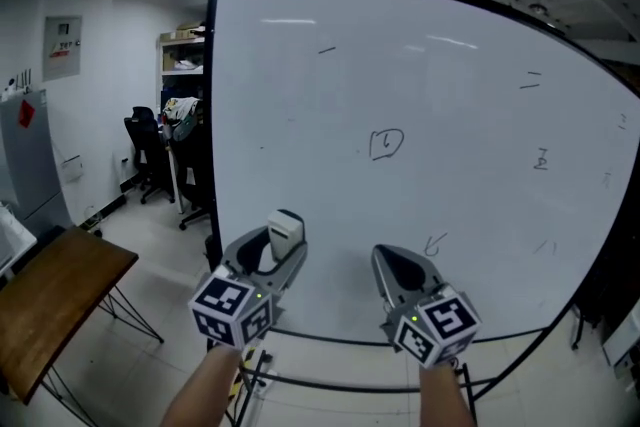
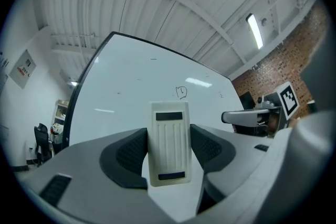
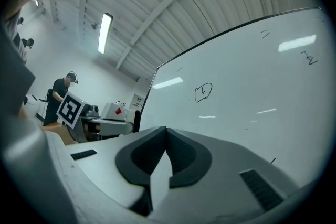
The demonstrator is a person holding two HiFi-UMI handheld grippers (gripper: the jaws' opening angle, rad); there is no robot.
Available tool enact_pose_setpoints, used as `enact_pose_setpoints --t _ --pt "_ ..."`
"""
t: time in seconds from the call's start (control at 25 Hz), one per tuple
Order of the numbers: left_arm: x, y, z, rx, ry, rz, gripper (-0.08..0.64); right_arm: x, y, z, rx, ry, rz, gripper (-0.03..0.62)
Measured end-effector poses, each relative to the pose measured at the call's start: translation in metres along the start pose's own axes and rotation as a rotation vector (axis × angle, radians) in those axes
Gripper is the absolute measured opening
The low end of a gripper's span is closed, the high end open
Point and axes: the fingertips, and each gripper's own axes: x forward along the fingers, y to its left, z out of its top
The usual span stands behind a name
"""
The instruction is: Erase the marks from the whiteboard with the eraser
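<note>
My left tongs (image 1: 278,245) clamp eraser (image 1: 287,227), right tongs (image 1: 392,261) pinched together; whiteboard (image 1: 460,75) open ahead, marks (image 1: 387,143) scattered, rightmost perhaps smudges; wooden worktop (image 1: 50,290) off left

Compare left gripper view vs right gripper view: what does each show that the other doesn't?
Left gripper view only: the eraser clamped upright in the left gripper, and a brick wall at right. Right gripper view only: the right gripper shut on nothing, and a person standing in the background at left. Both: the whiteboard with the boxed mark near its middle, under the ribbed ceiling.
</note>
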Motion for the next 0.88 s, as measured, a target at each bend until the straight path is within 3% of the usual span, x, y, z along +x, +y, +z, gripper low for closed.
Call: enact_pose_setpoints --t 0.6,0.88 --pt "0.076 0.054 0.175 0.239 -0.142 0.095 0.250 0.014 -0.006 0.038 -0.045 -0.039 0.010 -0.009" --pt "0.099 0.069 0.222 0.312 -0.141 0.129 0.250 0.030 -0.013 0.059 -0.065 -0.047 0.029 -0.009"
